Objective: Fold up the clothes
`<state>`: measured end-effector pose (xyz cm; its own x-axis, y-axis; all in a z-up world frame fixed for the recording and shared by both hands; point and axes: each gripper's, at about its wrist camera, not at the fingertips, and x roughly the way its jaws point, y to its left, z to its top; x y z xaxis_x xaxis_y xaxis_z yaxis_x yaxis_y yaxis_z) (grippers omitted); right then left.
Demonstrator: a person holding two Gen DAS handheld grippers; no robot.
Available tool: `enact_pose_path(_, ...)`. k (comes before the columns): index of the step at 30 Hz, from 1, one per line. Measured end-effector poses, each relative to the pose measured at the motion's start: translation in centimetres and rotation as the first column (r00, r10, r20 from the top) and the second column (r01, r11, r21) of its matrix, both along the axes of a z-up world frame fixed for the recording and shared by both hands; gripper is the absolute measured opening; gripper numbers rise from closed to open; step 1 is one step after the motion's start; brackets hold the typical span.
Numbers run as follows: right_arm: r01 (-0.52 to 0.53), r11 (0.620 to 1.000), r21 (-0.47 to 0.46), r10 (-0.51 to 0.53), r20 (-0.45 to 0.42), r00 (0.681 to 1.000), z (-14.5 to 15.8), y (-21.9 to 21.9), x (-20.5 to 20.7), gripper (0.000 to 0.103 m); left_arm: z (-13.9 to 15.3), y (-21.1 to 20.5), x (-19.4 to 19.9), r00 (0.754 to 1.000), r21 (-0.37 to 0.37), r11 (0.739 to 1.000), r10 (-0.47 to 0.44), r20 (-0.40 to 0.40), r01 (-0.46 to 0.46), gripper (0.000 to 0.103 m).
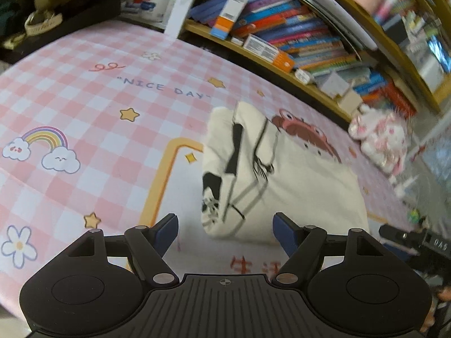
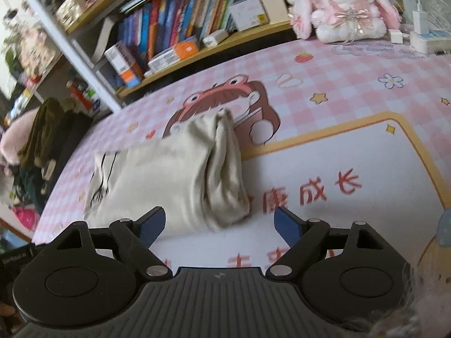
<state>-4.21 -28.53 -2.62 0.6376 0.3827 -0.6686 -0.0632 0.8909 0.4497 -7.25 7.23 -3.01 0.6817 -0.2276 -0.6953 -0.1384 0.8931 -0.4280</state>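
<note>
A cream garment with black print lies folded into a compact bundle on the pink checked table cover. In the left wrist view my left gripper hovers just short of the bundle's near edge, open, with nothing between its blue pads. The right wrist view shows the same garment from its other side, its layered folded edges turned toward the right. My right gripper is open above the cover, the bundle's near corner just ahead of it and nothing between its pads. The other gripper's black body shows at the left wrist view's right edge.
A wooden shelf packed with books runs along the far side of the table. A pink and white plush rabbit sits at the far right corner beside a white charger. Dark clothes are heaped at the table's left end.
</note>
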Motion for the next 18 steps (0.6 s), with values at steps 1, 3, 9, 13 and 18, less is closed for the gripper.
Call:
enact_pose_path(1,0.013,1.0,0.007,-0.013,-0.007,1.0,0.0,-0.2,0.4,0.083,-0.1,0.4,0.3,1.0,-0.013,1.0,0.009,-0.001,-0.009,0.076)
enact_pose_path(3,0.028,0.999,0.019,-0.028,-0.018,0.999,0.0,-0.3,1.2,0.083,-0.3,1.0,1.1,1.0,-0.032,0.999,0.019,-0.008,-0.019,0.076)
enact_pose_path(9,0.069,0.996,0.061,-0.066,-0.05,0.997,-0.4,-0.3,2.7,0.083,-1.4,2.0,3.4,0.999,-0.09,0.996,-0.006,-0.036,0.003,0.076)
enact_pose_path(13,0.086,0.994,0.069,-0.081,-0.067,0.994,-0.7,0.0,3.5,0.083,-2.0,2.6,4.7,0.999,-0.124,0.992,-0.024,-0.04,0.019,0.078)
enact_pose_path(18,0.106,0.991,0.083,-0.097,-0.097,0.99,-1.2,0.1,4.9,0.08,-2.2,2.9,6.4,0.999,-0.165,0.986,-0.036,-0.034,0.03,0.077)
